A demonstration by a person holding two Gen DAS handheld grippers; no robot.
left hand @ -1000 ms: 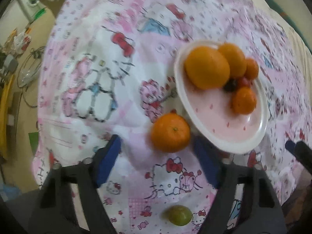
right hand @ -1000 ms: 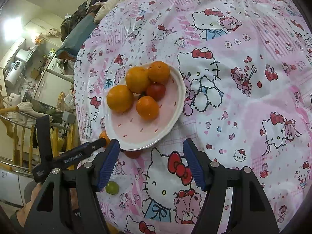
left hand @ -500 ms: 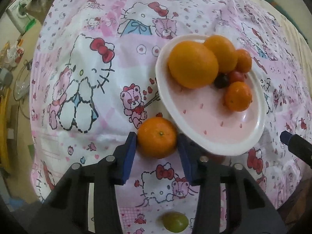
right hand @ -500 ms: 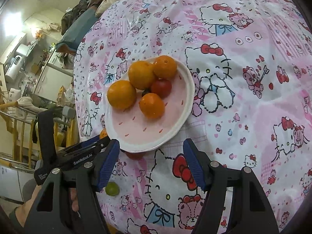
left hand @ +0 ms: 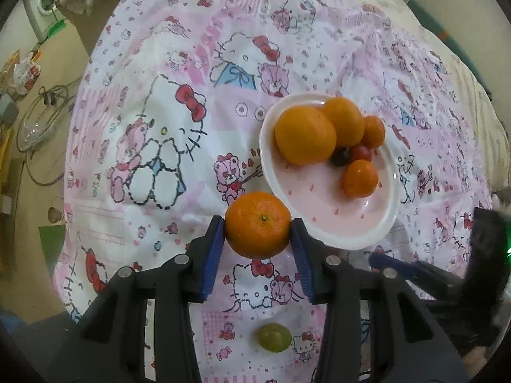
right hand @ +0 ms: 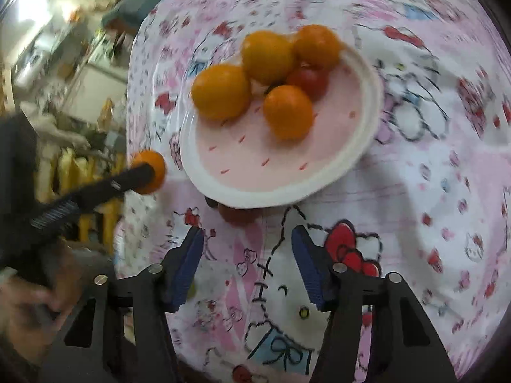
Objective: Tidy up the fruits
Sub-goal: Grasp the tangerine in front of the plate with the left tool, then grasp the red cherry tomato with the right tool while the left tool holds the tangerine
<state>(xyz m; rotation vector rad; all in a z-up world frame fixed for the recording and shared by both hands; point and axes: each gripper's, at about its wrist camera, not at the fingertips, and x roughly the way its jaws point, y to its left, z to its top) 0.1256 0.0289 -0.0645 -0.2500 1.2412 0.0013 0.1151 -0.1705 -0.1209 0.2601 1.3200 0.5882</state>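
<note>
My left gripper (left hand: pixel 258 231) is shut on an orange (left hand: pixel 258 224), held just off the near-left rim of the white plate (left hand: pixel 332 239). The plate holds several oranges (left hand: pixel 305 138) and a red tomato (left hand: pixel 362 152). A green grape (left hand: pixel 273 336) lies on the cloth below my left gripper. In the right wrist view my right gripper (right hand: pixel 247 249) is open and empty, close to the plate (right hand: pixel 265 194). A small red fruit (right hand: pixel 236 214) lies half under the plate's near rim, just ahead of its jaws. The held orange (right hand: pixel 148 175) shows at the left.
The round table carries a pink Hello Kitty cloth (left hand: pixel 159 111). The table's edge drops to the floor on the left, with a washing machine (left hand: pixel 43 3) and cables beyond. My right gripper (left hand: pixel 415 271) enters the left wrist view at lower right.
My left gripper closed on the orange and lifted it slightly. My right gripper moved forward toward the plate's near rim.
</note>
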